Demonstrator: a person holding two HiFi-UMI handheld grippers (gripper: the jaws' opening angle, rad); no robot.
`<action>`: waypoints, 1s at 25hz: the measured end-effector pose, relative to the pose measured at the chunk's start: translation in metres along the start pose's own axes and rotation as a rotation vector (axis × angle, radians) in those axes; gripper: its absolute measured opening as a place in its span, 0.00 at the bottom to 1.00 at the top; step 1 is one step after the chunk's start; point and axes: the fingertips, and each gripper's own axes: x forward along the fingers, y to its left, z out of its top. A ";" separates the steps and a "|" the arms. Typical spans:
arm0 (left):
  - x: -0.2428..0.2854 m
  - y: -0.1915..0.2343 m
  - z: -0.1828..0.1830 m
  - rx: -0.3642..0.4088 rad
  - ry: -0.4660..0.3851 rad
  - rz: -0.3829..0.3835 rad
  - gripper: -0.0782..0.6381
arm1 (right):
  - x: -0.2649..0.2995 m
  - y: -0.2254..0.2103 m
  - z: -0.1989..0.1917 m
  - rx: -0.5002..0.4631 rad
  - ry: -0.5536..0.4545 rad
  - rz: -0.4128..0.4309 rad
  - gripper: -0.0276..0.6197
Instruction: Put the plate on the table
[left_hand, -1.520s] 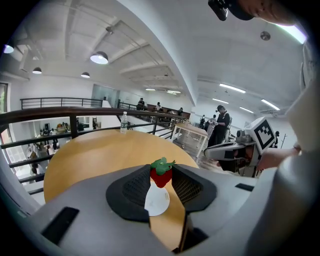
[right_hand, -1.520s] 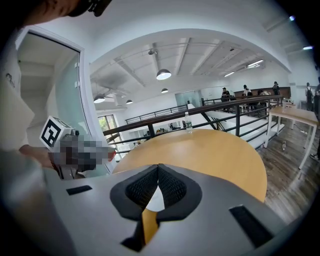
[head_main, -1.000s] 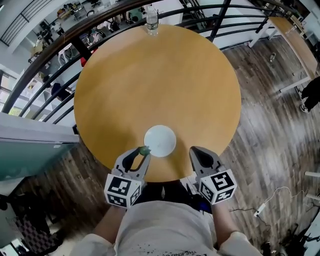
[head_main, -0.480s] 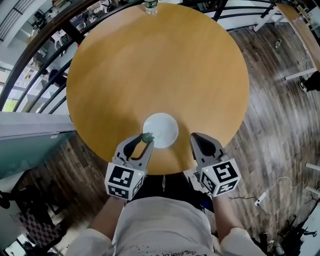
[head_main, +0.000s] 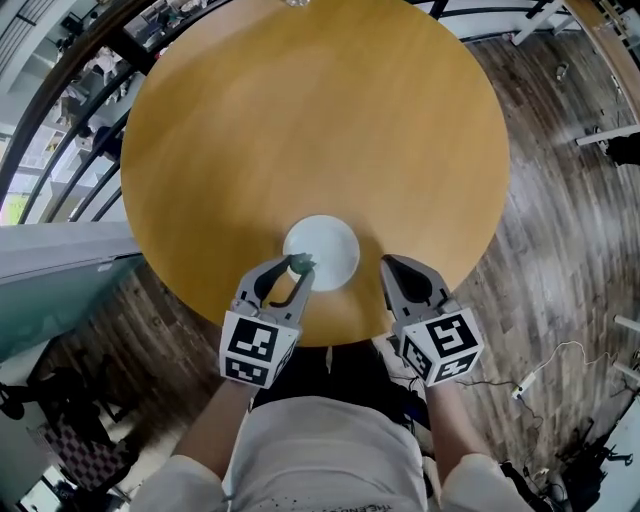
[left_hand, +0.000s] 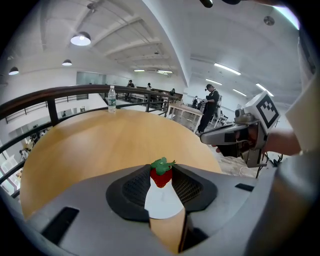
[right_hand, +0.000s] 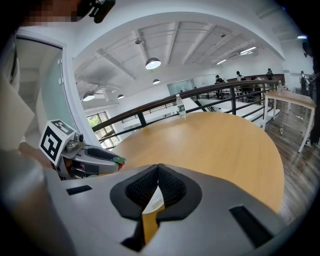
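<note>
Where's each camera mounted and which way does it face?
Head view: on the head, steeply down at table, plate; shirt, left gripper, right gripper show.
Left gripper view: on left gripper, across the table past its strawberry; right gripper shows.
Right gripper view: on right gripper, across the table; left gripper shows.
Shared: both gripper views see the bottle.

1. Strawberry (left_hand: 161, 174): small, red, with a green leaf cap.
2. Water bottle (left_hand: 111, 98): clear, upright, just in front of the railing.
3. Railing (left_hand: 55, 95): dark, curved, with upright bars.
4. Floor (head_main: 560, 230): dark wood planks.
5. White cable (head_main: 521, 390): loose on the floor, right side.
6. Ceiling lamp (left_hand: 80, 38): round, lit.
7. Person (left_hand: 209, 107): dark clothes, standing in the background.
</note>
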 end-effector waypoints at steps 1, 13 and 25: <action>0.003 0.000 -0.002 0.003 0.006 -0.002 0.32 | 0.001 -0.001 -0.002 0.004 0.003 -0.001 0.07; 0.044 0.006 -0.038 0.054 0.106 -0.029 0.32 | 0.018 -0.004 -0.017 0.025 0.023 -0.001 0.07; 0.077 0.002 -0.060 0.134 0.198 -0.056 0.32 | 0.026 -0.008 -0.030 0.055 0.036 0.001 0.07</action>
